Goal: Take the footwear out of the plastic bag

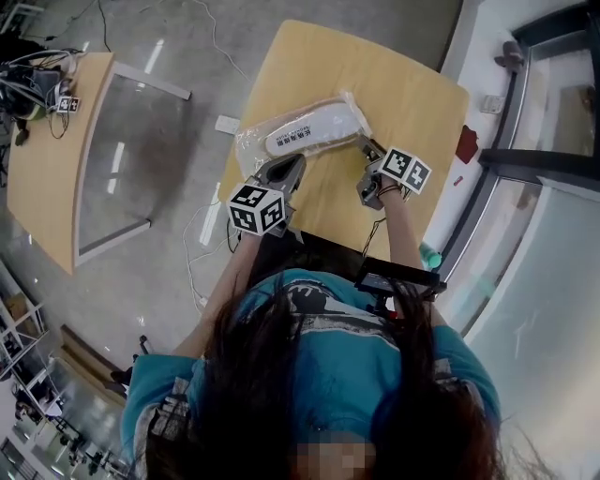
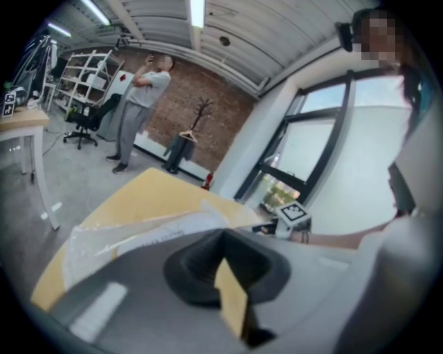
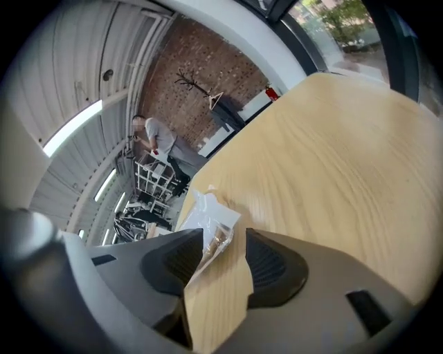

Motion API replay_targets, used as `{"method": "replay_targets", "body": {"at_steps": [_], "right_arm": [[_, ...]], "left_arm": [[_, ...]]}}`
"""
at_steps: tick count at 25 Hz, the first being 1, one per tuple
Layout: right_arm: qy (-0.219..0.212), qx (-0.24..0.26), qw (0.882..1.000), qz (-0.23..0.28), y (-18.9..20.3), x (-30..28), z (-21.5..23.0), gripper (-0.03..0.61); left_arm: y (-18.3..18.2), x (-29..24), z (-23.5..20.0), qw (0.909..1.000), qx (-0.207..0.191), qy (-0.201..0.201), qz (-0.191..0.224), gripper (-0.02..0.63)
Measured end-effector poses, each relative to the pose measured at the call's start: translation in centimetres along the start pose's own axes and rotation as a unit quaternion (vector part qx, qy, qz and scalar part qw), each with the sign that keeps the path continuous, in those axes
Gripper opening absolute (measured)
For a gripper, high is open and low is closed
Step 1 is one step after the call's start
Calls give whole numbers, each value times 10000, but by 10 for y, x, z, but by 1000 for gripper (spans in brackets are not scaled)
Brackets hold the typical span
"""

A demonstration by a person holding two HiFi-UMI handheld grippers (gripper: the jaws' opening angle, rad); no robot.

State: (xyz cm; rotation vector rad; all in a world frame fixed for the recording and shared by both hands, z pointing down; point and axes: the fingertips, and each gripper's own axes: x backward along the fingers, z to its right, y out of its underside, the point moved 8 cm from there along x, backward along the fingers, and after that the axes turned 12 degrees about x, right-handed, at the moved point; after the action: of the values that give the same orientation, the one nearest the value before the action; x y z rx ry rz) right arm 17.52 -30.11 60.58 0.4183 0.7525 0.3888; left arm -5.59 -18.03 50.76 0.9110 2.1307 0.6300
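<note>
Wooden worktop (image 1: 412, 103) carried the clear plastic bag (image 1: 253, 141), white footwear (image 1: 314, 131) inside it. Left gripper (image 1: 289, 169) sat at the bag's near-left end, fingers (image 2: 201, 266) together. Right gripper (image 1: 367, 148) straddled the right end, fingers (image 3: 273, 266) apart, probably to seize it.

Light-wood desk (image 1: 412, 103) on grey polished floor (image 1: 178, 112); 2nd wood table (image 1: 47, 159) w/ cables at far left. Red-brick back wall (image 2: 214, 97), coat stand (image 2: 199, 114), white shelving (image 2: 83, 72), black office chair (image 2: 83, 123), person standing (image 2: 138, 90). Big dark-framed windows (image 2: 311, 148) at right, daylight in. Ribbed white ceiling, strip lights (image 2: 197, 10) on.
</note>
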Motion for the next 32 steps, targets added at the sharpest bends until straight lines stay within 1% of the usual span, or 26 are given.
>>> {"method": "replay_targets", "body": {"at_steps": [2, 5, 7, 9, 10, 13, 18, 20, 21, 23, 24, 25, 28, 30, 32], "right_arm": [[-75, -241, 9997, 74, -3, -7, 5, 172], [-126, -448, 9989, 78, -3, -17, 8, 170], [-288, -732, 9969, 84, -2, -23, 8, 170], [-487, -1097, 9927, 90, 0, -28, 8, 160], [-527, -1260, 9906, 97, 2, -29, 7, 117], [-579, -1607, 9851, 175, 7, -29, 2, 96], [-732, -2275, 9700, 455, 16, -18, -8, 65], [-773, -2477, 9644, 504, 23, -12, -14, 59], [-806, -2567, 9616, 534, 27, -9, -18, 54], [-905, -2760, 9548, 628, 34, -4, -25, 48], [-971, -2840, 9514, 685, 37, -1, -27, 45], [-1046, -2894, 9486, 738, 40, 1, -30, 43], [-1229, -2982, 9427, 850, 49, 10, -40, 38], [-1310, -3033, 9394, 914, 54, 15, -45, 37], [-1401, -3031, 9375, 982, 58, 23, -50, 37]], "left_arm": [[2, -2, 2, 10000, -4, -22, -41, 2], [6, 2, 2, 9999, 68, -51, -69, 2], [9, 5, 1, 9999, 112, -74, -99, 2], [12, 8, 0, 9998, 90, -86, -156, 2], [12, 9, 0, 9998, 74, -83, -183, 2], [14, 13, -2, 9996, 100, -34, -248, 3], [20, 11, -10, 9985, 306, 59, -448, 5], [24, 9, -15, 9971, 461, 123, -589, 8], [27, 8, -17, 9956, 594, 215, -686, 49], [33, 5, -22, 9901, 1018, 449, -854, 125], [37, 3, -25, 9861, 1307, 548, -871, 181], [41, 2, -28, 9811, 1626, 622, -845, 214], [52, -2, -41, 9635, 2455, 743, -771, 250], [57, -4, -48, 9486, 2957, 867, -723, 278], [59, -7, -53, 9264, 3564, 1087, -533, 304]]}}
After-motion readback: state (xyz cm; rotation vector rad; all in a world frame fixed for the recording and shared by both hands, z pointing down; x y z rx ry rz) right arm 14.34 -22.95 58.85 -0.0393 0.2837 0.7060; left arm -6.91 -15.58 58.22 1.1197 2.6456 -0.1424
